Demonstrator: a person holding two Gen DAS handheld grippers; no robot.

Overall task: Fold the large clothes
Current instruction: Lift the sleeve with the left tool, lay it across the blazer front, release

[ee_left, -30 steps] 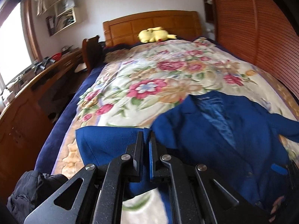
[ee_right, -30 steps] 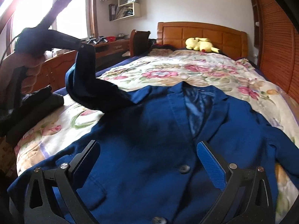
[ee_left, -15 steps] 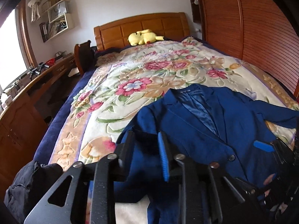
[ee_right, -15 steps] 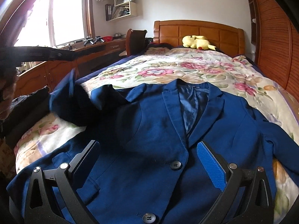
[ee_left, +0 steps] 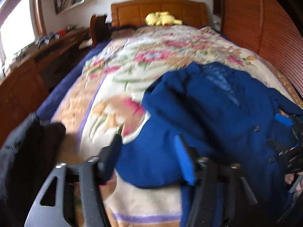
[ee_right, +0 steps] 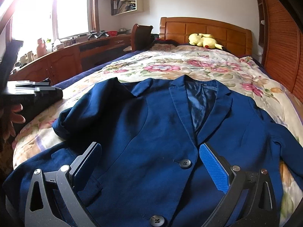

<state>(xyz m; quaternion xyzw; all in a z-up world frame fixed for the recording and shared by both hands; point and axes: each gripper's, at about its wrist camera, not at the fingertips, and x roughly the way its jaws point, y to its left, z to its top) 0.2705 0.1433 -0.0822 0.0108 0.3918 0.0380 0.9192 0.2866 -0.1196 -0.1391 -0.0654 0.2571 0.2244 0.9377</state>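
Left wrist view is motion-blurred: left gripper (ee_left: pixel 149 158) has just been opening, jaws now apart, nothing pinched; the folded-in sleeve (ee_left: pixel 166 132) of the navy blue wool blazer (ee_right: pixel 151 132) lies loose ahead of them at centre frame. The blazer lies face up across the lower half of the floral bedspread (ee_right: pixel 189 66), collar toward the wooden headboard (ee_right: pixel 206 28). Right wrist view: right gripper (ee_right: pixel 149 164) has its jaws wide over the buttoned front, clamping nothing; whether the pads touch the cloth I can't tell.

Step reads as finishing the first sleeve fold. To do it well:
- back the left jaws off straight, don't drag the sleeve out
- the sleeve looks bunched near the shoulder at left of the right view; flatten it first
- other sleeve (ee_right: pixel 280 147), at right edge, is not yet folded; mirror it.
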